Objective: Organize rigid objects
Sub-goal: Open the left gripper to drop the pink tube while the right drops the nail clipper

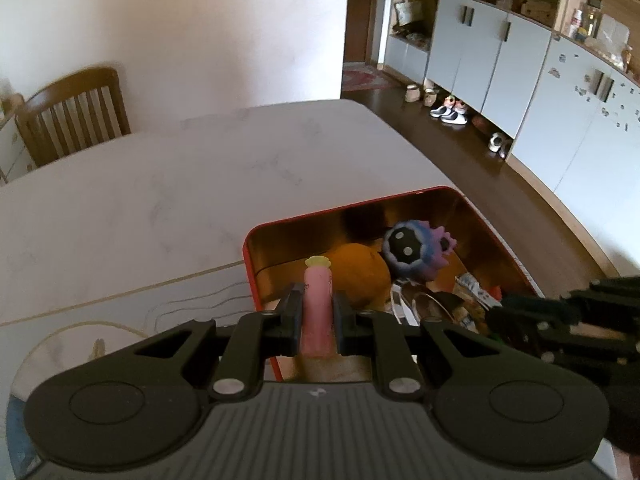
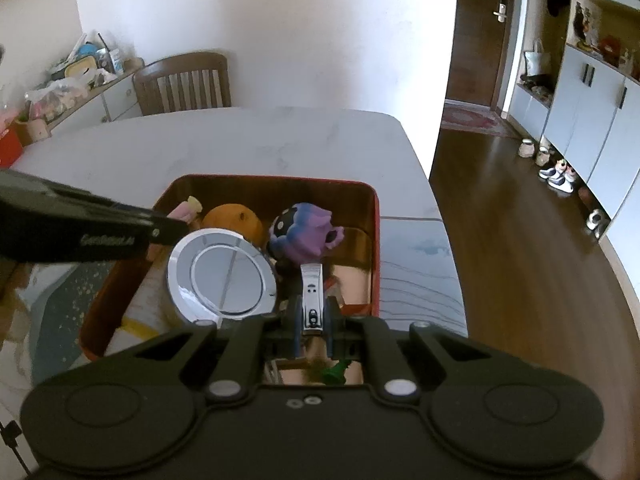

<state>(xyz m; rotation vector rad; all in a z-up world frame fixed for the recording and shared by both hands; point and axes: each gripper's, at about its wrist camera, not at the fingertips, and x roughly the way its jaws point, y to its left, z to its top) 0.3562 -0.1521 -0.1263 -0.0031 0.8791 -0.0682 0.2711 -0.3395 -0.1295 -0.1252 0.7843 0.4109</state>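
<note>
Left gripper (image 1: 317,316) angles down over the red tin (image 1: 448,194), jaws clamping a pink tube (image 1: 318,312). Right gripper (image 2: 313,316) beside it pinches a nail clipper (image 2: 311,296).

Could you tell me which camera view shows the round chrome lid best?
The right wrist view: the round chrome lid shows its whole face inside the red tin box. In the left wrist view I cannot make it out among the box's clutter.
</note>
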